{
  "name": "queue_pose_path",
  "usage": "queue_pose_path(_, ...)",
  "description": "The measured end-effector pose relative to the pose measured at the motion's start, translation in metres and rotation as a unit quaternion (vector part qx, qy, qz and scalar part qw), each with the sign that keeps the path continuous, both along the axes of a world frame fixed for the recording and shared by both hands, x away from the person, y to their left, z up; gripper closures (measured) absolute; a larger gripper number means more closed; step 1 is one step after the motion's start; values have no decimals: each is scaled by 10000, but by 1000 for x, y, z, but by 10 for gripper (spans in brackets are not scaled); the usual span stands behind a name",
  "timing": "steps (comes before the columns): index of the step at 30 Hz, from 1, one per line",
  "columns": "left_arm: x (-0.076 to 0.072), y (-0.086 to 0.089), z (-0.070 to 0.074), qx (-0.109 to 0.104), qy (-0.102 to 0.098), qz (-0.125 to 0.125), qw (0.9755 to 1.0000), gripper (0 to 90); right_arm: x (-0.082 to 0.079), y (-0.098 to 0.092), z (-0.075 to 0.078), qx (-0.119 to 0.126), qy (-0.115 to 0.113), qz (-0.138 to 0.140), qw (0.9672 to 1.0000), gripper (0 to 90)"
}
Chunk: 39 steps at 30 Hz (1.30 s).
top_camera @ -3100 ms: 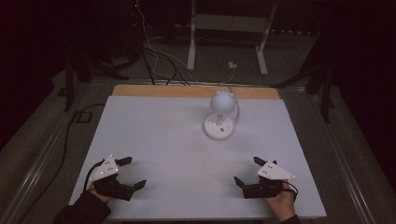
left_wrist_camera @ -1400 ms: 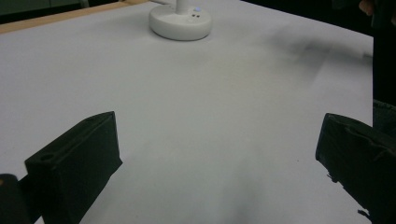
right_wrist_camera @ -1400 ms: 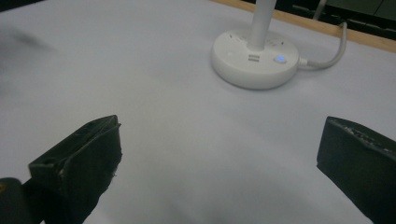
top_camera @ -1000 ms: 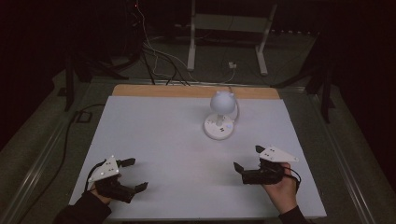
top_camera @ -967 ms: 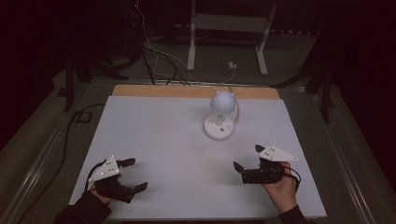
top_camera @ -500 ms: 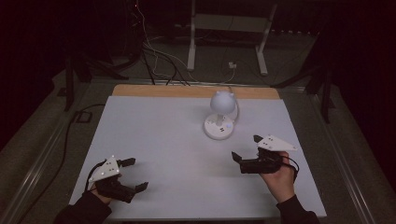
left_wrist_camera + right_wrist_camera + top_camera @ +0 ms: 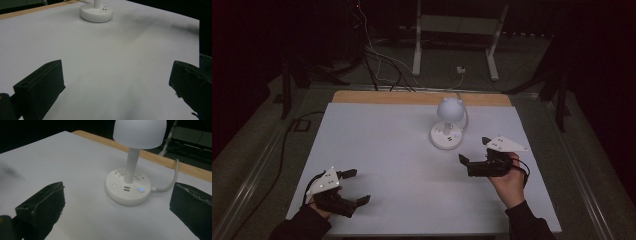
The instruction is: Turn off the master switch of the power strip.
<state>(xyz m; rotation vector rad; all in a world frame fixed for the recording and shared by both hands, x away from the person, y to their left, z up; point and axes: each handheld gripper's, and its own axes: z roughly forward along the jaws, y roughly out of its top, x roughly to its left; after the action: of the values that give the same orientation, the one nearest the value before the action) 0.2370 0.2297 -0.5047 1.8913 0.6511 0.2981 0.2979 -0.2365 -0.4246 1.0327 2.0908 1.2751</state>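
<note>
Lamp [image 7: 448,122] stands on the table [image 7: 377,145]; right gripper [image 7: 472,154] faces it, apparently lifted, left gripper [image 7: 357,187] well apart, both jaws spread.

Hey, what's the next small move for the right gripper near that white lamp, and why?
Probably ease the right gripper forward toward the white dome-shaded desk lamp's round base. Its jaws are open and empty, aimed at the base with bare table between them, short of its blue-lit button.
</note>
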Motion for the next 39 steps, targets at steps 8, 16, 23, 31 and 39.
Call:
queue_pose_path(8, 0, 0, 0, 0, 8, -5, 10000, 4, 12, 3, 1, 48, 18, -8, 10000, 0)
queue_pose_path(16, 0, 0, 0, -9, 7, -11, 10000, 4, 26, 7, -1, 50, 102, 43, 9999, 0)
queue_pose_path(23, 0, 0, 0, -15, 8, -14, 10000, 4, 37, 10, -6, -5, 110, -11, 9999, 0)
queue_pose_path(31, 0, 0, 0, -24, 20, -28, 10000, 4, 50, 8, -11, 60, 64, -71, 9999, 0)
queue_pose_path(39, 0, 1, 0, -54, 28, -25, 10000, 4, 67, 5, -21, -91, 244, -127, 9996, 0)
